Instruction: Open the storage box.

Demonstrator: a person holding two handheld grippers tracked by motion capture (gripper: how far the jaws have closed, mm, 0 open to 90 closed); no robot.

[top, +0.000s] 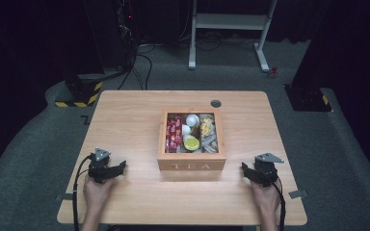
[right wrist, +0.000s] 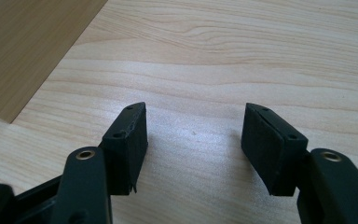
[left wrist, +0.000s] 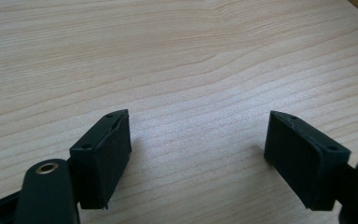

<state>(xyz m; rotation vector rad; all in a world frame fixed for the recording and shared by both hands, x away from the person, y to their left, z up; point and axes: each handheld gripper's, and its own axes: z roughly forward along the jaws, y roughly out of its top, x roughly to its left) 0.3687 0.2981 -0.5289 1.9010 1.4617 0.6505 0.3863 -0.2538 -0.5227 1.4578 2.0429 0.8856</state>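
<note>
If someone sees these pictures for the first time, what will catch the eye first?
First, the open wooden tea box in the middle of the table, packed with red packets on its left side and a yellow-green round thing near its front. Then the two black grippers, left gripper and right gripper, resting open on either side of it.

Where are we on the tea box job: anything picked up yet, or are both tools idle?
Done: nothing that shows; the tea box sits open mid-table, its compartments full of red packets, a white cup and a yellow item. In hand: nothing; the left tool and right tool rest open on the table either side of the box, bare wood between their jaws. Left: seemingly the whole job, starting with the first reach.
</note>
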